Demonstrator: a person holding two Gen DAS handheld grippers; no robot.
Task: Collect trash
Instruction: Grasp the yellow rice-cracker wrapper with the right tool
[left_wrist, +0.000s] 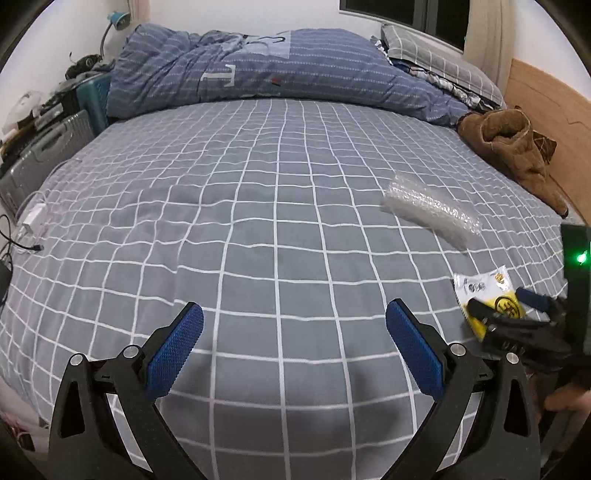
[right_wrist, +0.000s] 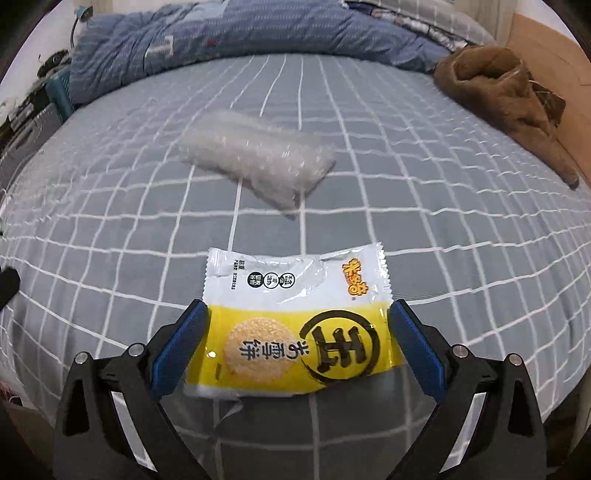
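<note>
Yellow-and-white crinkly plastic snack wrapper (right_wrist: 295, 321): one, between wide-spread right gripper (right_wrist: 297, 343) pads, grip unclear | clear bubble-wrap piece (right_wrist: 258, 162): one, 12 o'clock | left gripper (left_wrist: 295, 350): wide open, empty

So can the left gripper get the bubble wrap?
Probably yes. The left gripper is open and empty, and only bare bedsheet lies between it and the bubble wrap, ahead to its right.

Both views low, facing the bed (left_wrist: 258, 206).
</note>
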